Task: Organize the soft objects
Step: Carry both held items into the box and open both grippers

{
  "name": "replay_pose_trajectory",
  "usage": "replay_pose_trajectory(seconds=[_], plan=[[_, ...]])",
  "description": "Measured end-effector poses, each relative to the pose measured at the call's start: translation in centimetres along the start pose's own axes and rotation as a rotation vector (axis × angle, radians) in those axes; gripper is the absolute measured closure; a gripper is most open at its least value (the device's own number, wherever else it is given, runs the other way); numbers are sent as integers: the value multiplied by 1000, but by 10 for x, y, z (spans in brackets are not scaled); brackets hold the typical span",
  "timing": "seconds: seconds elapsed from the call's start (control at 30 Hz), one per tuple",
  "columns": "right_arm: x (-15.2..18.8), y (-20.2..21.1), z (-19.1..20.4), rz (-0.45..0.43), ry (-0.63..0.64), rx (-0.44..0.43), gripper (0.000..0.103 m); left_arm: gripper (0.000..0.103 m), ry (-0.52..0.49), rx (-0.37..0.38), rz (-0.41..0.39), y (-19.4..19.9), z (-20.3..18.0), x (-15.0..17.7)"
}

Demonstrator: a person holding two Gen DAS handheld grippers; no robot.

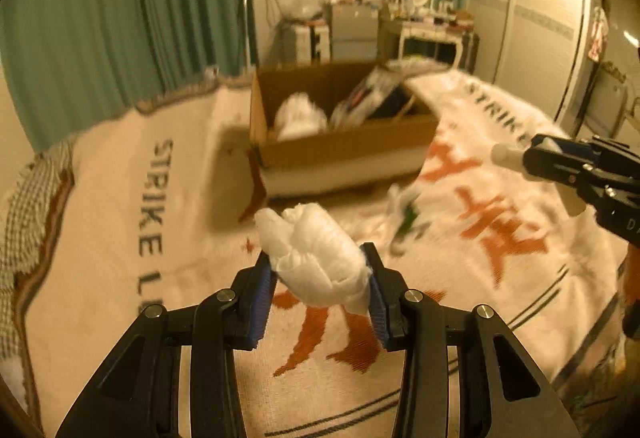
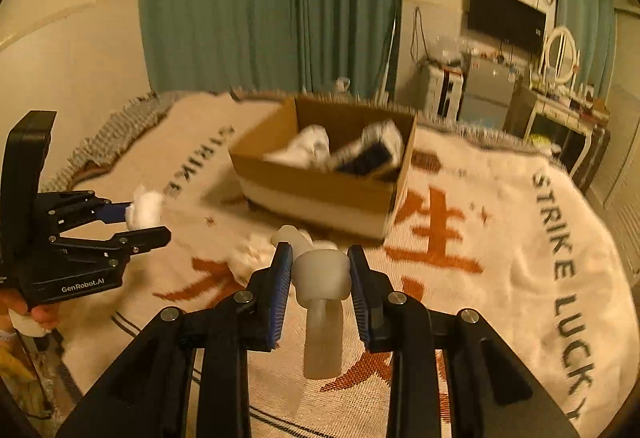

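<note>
We've got a white soft wad point(image 1: 316, 258) pinched in our left gripper point(image 1: 320, 292), our right gripper point(image 2: 320, 288) clamps a translucent soft piece point(image 2: 322, 302), both above the blanket point(image 1: 120, 238), cardboard box point(image 1: 344, 149) ahead.

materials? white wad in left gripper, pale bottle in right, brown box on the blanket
Crumpled white wad: looks like soft tissue or thin padded fabric, matte, creased folds. Pale translucent bottle: probably frosted plastic, semi-matte, light passes through. Open brown box: corrugated cardboard, dull, raw-edged flaps.
</note>
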State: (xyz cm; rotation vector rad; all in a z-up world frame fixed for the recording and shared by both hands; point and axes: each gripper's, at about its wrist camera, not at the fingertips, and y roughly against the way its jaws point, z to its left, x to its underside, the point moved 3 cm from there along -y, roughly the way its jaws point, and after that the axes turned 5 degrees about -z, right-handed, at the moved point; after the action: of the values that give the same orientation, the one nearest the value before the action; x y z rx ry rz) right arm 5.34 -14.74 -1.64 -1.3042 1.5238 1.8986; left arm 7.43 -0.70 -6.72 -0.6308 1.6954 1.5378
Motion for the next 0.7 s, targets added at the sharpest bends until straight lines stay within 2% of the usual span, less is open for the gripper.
replay_pose_trajectory(seconds=[0.17, 0.37, 0.47, 0.57, 0.7], plan=[[-35, 36, 7, -73, 8, -2, 75, 63, -13, 23, -96, 32, -8, -35], [-80, 44, 4, -135, 12, -18, 75, 63, -2, 48, -165, 39, -7, -74], [-107, 32, -1, -160, 6, -21, 75, 63, 29, 65, -172, 25, 0, -96], [-130, 10, -8, -164, -4, -33, 75, 63, 41, 50, -165, 2, 7, -116], [-156, -40, -19, -141, -20, -53, 75, 63, 58, 31, -142, -38, 16, -137]])
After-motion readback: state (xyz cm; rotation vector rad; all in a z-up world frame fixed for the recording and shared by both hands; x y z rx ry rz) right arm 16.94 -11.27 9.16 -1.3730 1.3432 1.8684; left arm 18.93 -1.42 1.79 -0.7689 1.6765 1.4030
